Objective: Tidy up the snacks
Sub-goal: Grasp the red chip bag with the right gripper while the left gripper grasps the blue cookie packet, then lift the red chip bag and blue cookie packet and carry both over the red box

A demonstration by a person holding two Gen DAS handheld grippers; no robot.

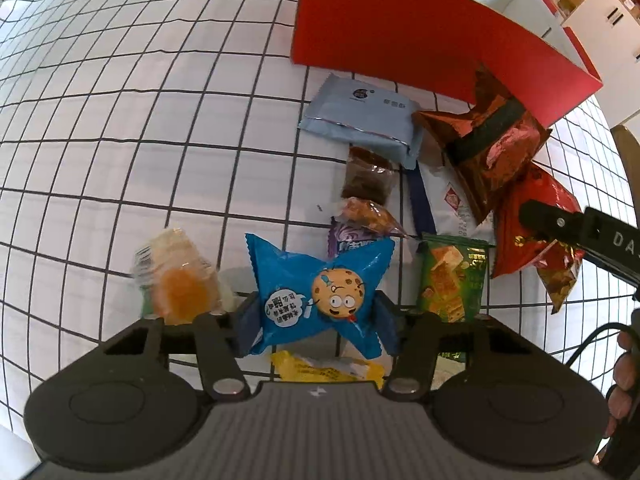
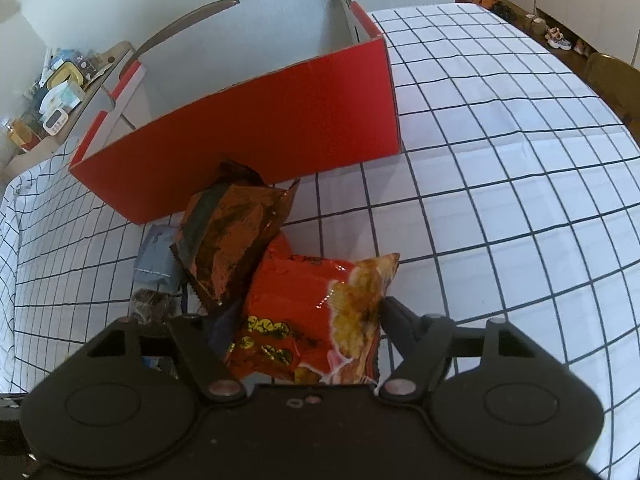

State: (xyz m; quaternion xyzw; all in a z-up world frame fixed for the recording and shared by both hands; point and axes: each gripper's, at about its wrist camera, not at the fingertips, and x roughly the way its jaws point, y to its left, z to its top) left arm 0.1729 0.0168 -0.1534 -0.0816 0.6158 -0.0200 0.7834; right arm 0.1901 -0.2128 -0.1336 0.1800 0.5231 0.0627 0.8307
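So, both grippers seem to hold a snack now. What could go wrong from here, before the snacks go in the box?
1. The left gripper pinches the puffy blue cookie packet at its waist; it may crush the cookie or slip.
2. The dark foil bag leans on the red chip bag in the right gripper; lifting may topple it.
3. The red box has a tall wall; a low carry could hit it.

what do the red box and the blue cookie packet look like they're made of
Red box: seems to be cardboard, matte red outside, plain pale inside, with raw cut edges along the rim.
Blue cookie packet: looks like glossy plastic film, with bright glare, crinkles and zigzag crimped ends.
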